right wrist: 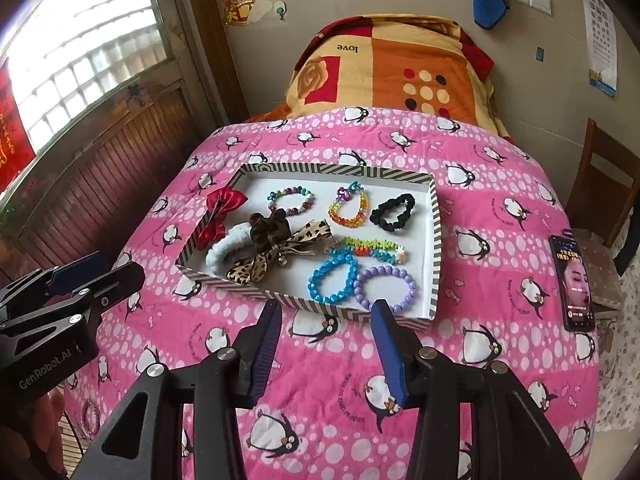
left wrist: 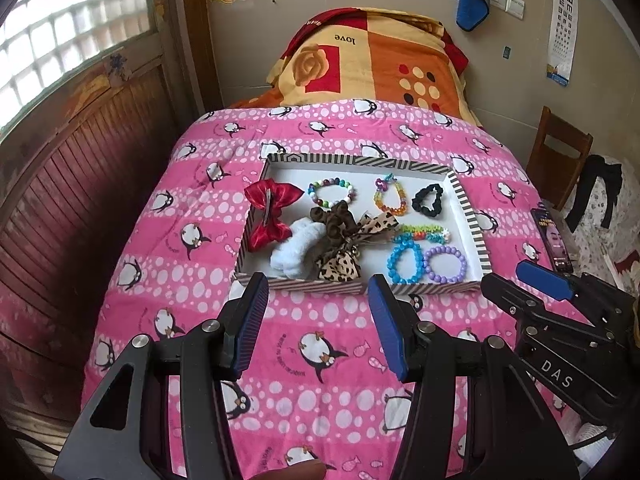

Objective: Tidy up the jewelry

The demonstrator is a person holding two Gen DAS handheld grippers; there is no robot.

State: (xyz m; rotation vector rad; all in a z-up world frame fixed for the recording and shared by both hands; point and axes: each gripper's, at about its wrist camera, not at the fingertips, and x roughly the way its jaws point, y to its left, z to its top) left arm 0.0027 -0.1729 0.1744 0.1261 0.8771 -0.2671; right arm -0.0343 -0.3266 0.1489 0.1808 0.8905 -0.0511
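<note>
Pink penguin blanket [left wrist: 320, 320] under 2 empty, spread-open claws.
Left gripper [left wrist: 318, 320] and right gripper [right wrist: 326, 340] hang short of the striped tray [right wrist: 434, 240] at 12 o'clock; inside it, purple bracelet [right wrist: 386, 288] and blue bracelet [right wrist: 333, 276] nearest, black scrunchie [right wrist: 392, 208] farther, red bow [left wrist: 272, 212] at 10 o'clock.

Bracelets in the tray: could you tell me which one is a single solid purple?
The purple bracelet at the tray's near right corner; its neighbour is blue, the rest multicoloured.
</note>
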